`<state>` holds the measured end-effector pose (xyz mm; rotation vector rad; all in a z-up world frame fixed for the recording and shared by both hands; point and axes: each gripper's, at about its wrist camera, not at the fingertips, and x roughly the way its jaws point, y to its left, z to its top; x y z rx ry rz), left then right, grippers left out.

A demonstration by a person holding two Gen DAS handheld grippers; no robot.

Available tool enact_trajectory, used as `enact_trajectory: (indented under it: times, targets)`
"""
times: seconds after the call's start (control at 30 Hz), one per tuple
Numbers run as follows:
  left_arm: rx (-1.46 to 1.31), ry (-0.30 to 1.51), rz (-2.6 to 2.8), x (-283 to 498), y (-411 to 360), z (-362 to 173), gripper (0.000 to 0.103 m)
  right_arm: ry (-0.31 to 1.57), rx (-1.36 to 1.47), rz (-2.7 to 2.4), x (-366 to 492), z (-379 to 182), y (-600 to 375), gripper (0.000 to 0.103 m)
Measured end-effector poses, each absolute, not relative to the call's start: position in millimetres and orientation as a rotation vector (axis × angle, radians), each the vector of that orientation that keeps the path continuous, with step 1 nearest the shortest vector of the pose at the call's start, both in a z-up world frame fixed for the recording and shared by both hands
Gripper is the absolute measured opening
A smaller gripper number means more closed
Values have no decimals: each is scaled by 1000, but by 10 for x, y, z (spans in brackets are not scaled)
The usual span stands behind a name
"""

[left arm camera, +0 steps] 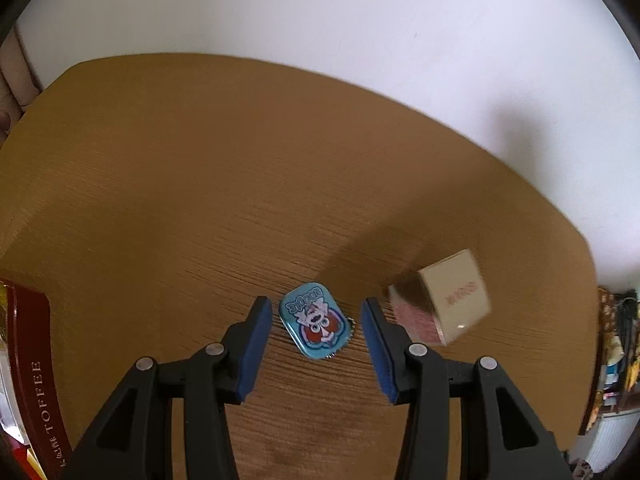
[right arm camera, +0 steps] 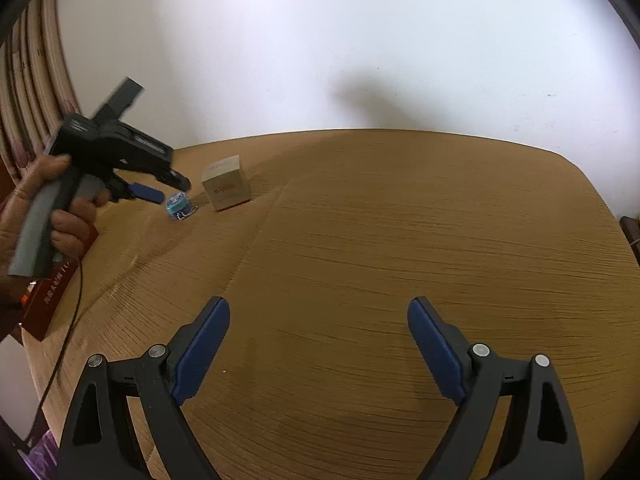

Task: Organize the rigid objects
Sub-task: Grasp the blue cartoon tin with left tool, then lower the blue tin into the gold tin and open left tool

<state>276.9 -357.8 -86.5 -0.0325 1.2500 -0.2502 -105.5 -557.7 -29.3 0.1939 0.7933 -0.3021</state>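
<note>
The left hand-held gripper (left arm camera: 316, 322) hangs released, its blue pads (left arm camera: 251, 354) spread either side of a small blue cartoon tin (left arm camera: 314, 326) lying flat on the wooden counter (left arm camera: 200, 180), not touching it. At about two o'clock from the tin, just beside it, stands a beige box (left arm camera: 444, 298). A dark red toffee box (left arm camera: 34, 384) sits at nine o'clock by the counter's edge. The right hand-held gripper (right arm camera: 318, 344) is also released, wide apart over bare wood, well away from the tin at its eleven o'clock.
</note>
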Motion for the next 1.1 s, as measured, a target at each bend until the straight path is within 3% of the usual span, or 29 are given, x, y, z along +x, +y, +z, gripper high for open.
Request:
enact_trajectory:
  times: [0.13,0.17,0.43,0.63,0.93,1.1]
  targets:
    - [-25,1254,-216,2813,-3689,-1015,47,783,202,-296,-1099,-256,-5583,90]
    - [-36,1231,-214,2825,-3694,-1003,37,783,203,-297,-1107,-251,-5583,90]
    - [-87,1217,-218,2596,-3536,-949,38,802,211,-315,-1059,-289,-5592,91]
    - [-94,1168,-295,1949,-3200,-699,38,825,204,-332,-999,-334,-5596,92]
    - [-155,1095,-314,1066,-2449,-305,38,893,153,-374,-826,-452,-5549,96]
    - [-211,1006,-193,757,-1587,126,38,921,122,-405,-749,-505,-5521,97]
